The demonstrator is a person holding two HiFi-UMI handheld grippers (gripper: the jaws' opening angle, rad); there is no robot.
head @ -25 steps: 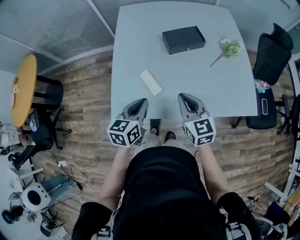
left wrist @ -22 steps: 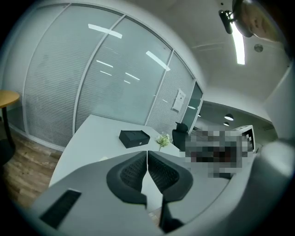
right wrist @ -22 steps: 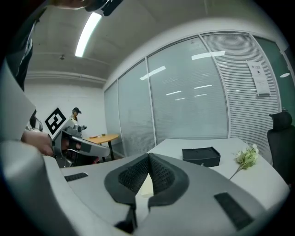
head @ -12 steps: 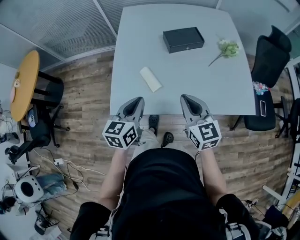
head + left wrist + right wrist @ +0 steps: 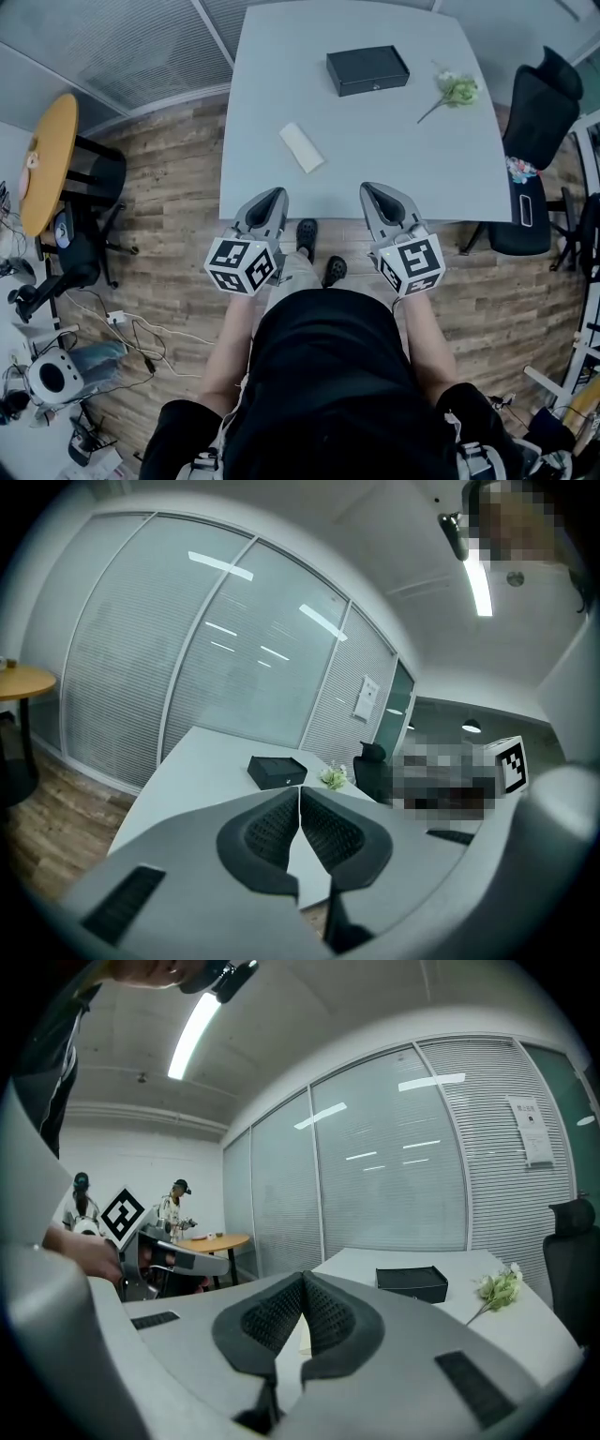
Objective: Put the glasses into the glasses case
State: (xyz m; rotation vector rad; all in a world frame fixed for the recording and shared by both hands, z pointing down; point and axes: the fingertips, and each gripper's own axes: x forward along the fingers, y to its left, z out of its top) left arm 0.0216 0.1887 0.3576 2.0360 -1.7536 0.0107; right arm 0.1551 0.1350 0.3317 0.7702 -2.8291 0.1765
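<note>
A black box-shaped case (image 5: pixel 367 70) lies shut at the far side of the white table (image 5: pixel 412 178); it also shows in the left gripper view (image 5: pixel 277 772) and the right gripper view (image 5: pixel 412 1282). A small white oblong thing (image 5: pixel 302 147) lies nearer on the table, left of the middle. I see no glasses in any view. My left gripper (image 5: pixel 273 194) and right gripper (image 5: pixel 371 187) hover side by side at the table's near edge, far from the case. Each is shut with nothing between its jaws (image 5: pixel 299 794) (image 5: pixel 303 1279).
A sprig of pale flowers (image 5: pixel 457 91) lies right of the case. A black office chair (image 5: pixel 544 122) stands at the table's right side. A round yellow table (image 5: pixel 47 173) and cables are on the wooden floor at the left. Glass walls stand behind the table.
Both grippers have risen a little and drifted slightly apart at the table's near edge. They stay shut. Nothing on the table has moved.
</note>
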